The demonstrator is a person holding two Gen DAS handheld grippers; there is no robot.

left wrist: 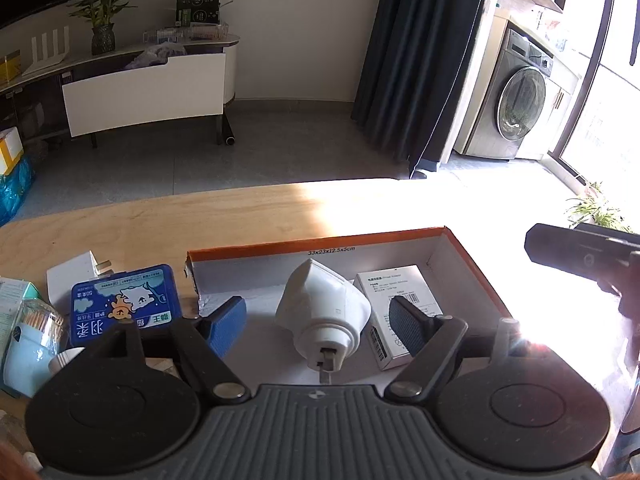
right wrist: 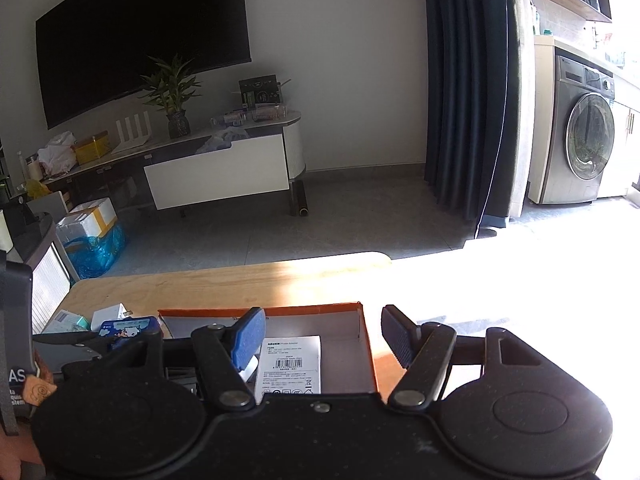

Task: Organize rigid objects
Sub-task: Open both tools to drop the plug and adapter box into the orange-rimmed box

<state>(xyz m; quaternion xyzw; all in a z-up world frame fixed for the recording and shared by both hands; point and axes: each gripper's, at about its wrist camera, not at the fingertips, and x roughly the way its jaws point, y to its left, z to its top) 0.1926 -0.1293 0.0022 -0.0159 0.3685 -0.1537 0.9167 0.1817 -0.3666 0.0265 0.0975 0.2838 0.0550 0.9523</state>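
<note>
Two items boxed; our left tongs (left wrist: 320, 316) gape around the adapter (left wrist: 324, 316), right tongs (right wrist: 324, 336) wide, empty; we lift clear without nudging it.

- Orange-rimmed cardboard box (left wrist: 472, 264), open-topped, sits on the tabletop toward its far edge.
- White plug adapter (left wrist: 324, 312) lies tipped inside it, prongs toward the near wall.
- White adapter carton (left wrist: 384, 292) lies flat beside it.
- Blue floss case (left wrist: 124, 300) lies outside, left of the box.
</note>
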